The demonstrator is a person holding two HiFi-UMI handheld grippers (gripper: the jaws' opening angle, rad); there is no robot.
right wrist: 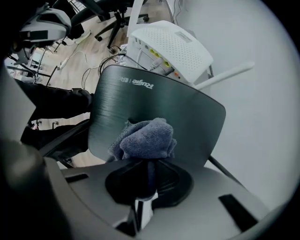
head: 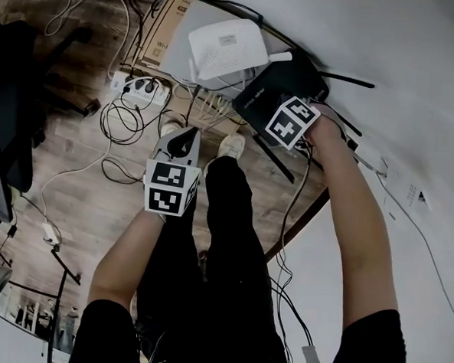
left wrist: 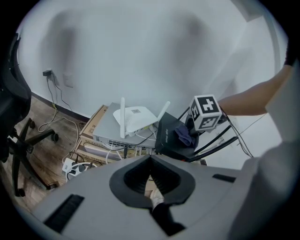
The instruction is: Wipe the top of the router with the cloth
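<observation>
A black router (head: pixel 274 95) with thin antennas leans by the wall; it also fills the right gripper view (right wrist: pixel 154 108) and shows in the left gripper view (left wrist: pixel 169 136). My right gripper (head: pixel 284 105) (right wrist: pixel 149 164) is shut on a bunched blue-grey cloth (right wrist: pixel 145 140) (left wrist: pixel 186 134), which presses on the router's brushed top near its lower middle. My left gripper (head: pixel 185 142) (left wrist: pixel 151 174) hangs apart over the floor, to the left of and below the router, its jaws together with nothing between them.
A white router (head: pixel 227 50) sits on a grey box just left of the black one. A cardboard box (head: pixel 155 34), a power strip (head: pixel 141 87) and loose cables lie on the wood floor. An office chair (head: pixel 9 102) stands at the left. The person's legs are below.
</observation>
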